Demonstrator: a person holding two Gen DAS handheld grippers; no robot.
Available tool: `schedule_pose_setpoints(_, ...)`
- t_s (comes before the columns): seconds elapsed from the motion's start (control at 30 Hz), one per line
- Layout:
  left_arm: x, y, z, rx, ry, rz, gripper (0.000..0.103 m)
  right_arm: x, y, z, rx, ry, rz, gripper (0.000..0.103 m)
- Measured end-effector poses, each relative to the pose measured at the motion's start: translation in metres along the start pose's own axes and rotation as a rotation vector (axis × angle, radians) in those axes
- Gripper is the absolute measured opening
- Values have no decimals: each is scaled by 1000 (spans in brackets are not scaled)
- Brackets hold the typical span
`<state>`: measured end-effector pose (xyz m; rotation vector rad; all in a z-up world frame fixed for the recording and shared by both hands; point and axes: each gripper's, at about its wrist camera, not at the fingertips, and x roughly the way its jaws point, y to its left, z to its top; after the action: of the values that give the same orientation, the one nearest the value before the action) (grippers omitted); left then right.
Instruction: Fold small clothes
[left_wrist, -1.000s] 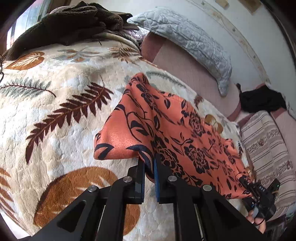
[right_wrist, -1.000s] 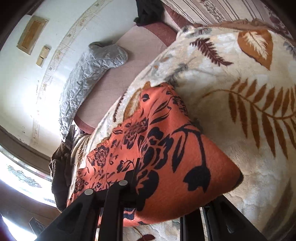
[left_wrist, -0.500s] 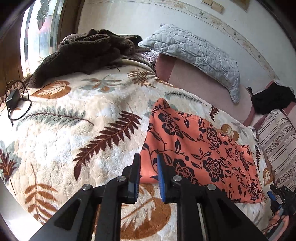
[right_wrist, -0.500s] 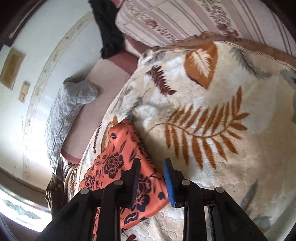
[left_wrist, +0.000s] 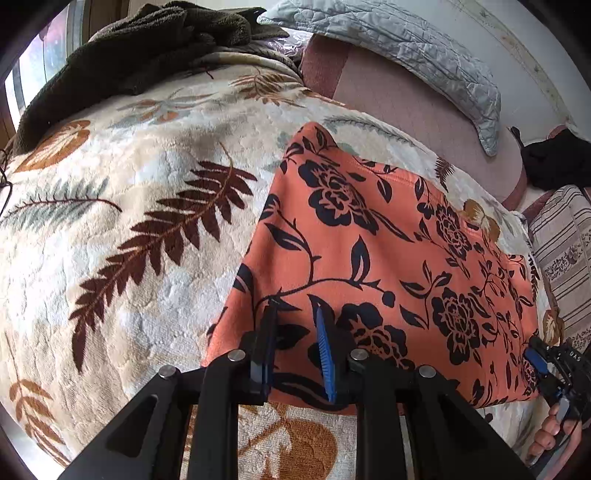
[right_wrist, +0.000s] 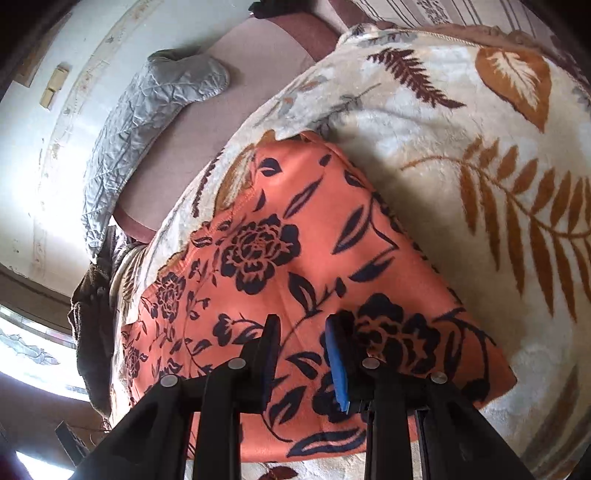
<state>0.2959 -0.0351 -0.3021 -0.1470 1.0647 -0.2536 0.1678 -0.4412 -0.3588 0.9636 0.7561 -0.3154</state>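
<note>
I see both tools, left tool (left_wrist: 295, 317) and right tool (right_wrist: 303, 332), narrowly parted and empty above the orange garment (left_wrist: 388, 258) on the leaf-patterned blanket (left_wrist: 129, 184); grey pillow (left_wrist: 406, 48) ahead.

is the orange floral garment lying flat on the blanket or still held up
Lying flat. The orange floral garment rests spread on the leaf-print blanket, and both grippers' jaws stand open above its near edge, gripping nothing.

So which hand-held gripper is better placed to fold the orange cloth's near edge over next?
Probably the left hand-held gripper: it sits open over the near-left edge of the orange floral cloth, close to a corner.
</note>
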Motion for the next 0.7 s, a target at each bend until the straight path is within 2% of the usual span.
schedule_pose_setpoints(0.13, 2, -5, 27, -31, 1, -56, 23, 10, 21, 22, -46, -36, 17, 28)
schedule_pose_setpoints(0.27, 19, -18, 67, -25, -29, -7, 23, 28, 31, 56, -73, -78, 38, 28)
schedule_pose_setpoints(0.4, 52, -15, 100, -91, 8, -30, 23, 54, 29, 89, -43, -87, 55, 28)
schedule_pose_setpoints(0.5, 73, -11, 109, -119, 32, -32, 23, 75, 24, 108, -10, -67, 66, 28)
schedule_pose_setpoints(0.6, 87, -6, 114, -125, 44, -16, 24, 91, 22, 119, -20, -72, 16, 27)
schedule_pose_setpoints(0.7, 93, -2, 114, -102, 30, 20, 34, 102, 17, 127, -20, -83, -24, 27)
